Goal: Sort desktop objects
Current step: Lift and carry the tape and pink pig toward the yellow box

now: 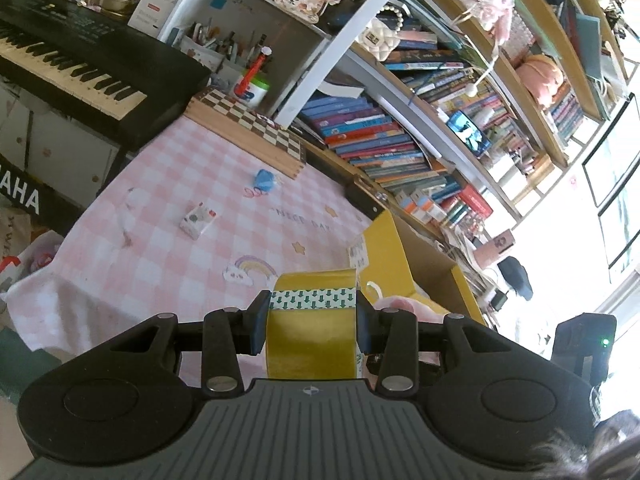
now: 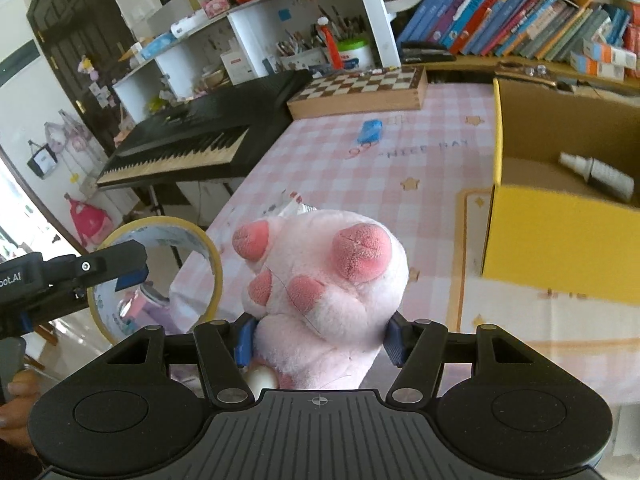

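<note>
Left claw (image 1: 311,322) clamping glossy yellow tape roll (image 1: 312,332), right claw (image 2: 320,338) squeezing fluffy pink plush paw (image 2: 324,292)

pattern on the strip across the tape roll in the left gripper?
White strip with green arrows, on the yellow tape roll held in the left gripper. Clearest in the left wrist view.

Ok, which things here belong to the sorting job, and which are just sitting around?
Job:
- tape roll, held by left gripper
- pink plush paw, held by right gripper
- yellow cardboard box
- blue object
- small card pack

Lying about:
- keyboard
- chessboard
- shelf books
</note>
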A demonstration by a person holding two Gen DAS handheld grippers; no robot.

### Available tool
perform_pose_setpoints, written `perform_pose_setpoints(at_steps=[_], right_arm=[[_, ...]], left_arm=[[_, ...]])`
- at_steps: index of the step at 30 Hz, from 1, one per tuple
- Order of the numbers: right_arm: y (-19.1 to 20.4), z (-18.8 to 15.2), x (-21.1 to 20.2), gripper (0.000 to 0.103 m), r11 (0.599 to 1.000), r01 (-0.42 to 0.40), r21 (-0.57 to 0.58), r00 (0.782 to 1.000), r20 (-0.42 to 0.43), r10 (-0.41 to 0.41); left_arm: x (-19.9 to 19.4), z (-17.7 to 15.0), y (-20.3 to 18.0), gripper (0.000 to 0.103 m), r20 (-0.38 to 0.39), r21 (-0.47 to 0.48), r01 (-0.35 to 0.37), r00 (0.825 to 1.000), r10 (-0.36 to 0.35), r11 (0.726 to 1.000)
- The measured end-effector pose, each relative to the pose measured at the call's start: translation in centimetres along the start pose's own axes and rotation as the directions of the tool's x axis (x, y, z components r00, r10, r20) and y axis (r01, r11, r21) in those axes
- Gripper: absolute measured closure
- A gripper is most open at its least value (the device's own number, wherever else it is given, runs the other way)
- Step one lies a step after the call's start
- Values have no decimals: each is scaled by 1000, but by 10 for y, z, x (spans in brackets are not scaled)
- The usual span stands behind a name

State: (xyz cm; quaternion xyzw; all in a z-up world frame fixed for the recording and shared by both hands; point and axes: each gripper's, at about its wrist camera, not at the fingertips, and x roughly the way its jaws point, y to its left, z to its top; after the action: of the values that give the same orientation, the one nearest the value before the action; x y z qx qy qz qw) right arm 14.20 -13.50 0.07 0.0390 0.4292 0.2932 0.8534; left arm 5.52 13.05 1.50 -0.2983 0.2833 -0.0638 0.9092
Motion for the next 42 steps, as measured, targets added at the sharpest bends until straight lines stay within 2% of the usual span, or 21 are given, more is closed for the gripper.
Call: perform_pose_setpoints(at_steps=[8, 14, 24, 30, 36, 42], right_arm=[[9, -33, -23, 42, 998, 29, 47, 999, 26, -30], [2, -64, -45, 42, 984, 94, 148, 993, 54, -103], [-13, -100, -77, 42, 938, 198, 286, 972, 65, -225], [-22, -111, -92, 42, 916, 238, 323, 960, 67, -273], [-38, -117, -106, 42, 894, 268, 360, 949, 64, -310], [-61, -116, -115, 42, 882, 264, 391, 946, 74, -316]], left_arm=[[-13, -17, -5, 65, -52, 34, 44, 998, -42, 998], [-14, -30, -13, 65, -116, 73, 95, 990, -86, 993], [4, -50, -38, 65, -233, 122, 216, 955, -183, 969], [16, -55, -54, 65, -274, 136, 268, 935, -224, 954], [34, -59, -75, 65, -313, 150, 300, 918, -243, 942], [53, -63, -102, 65, -339, 177, 319, 908, -246, 931]])
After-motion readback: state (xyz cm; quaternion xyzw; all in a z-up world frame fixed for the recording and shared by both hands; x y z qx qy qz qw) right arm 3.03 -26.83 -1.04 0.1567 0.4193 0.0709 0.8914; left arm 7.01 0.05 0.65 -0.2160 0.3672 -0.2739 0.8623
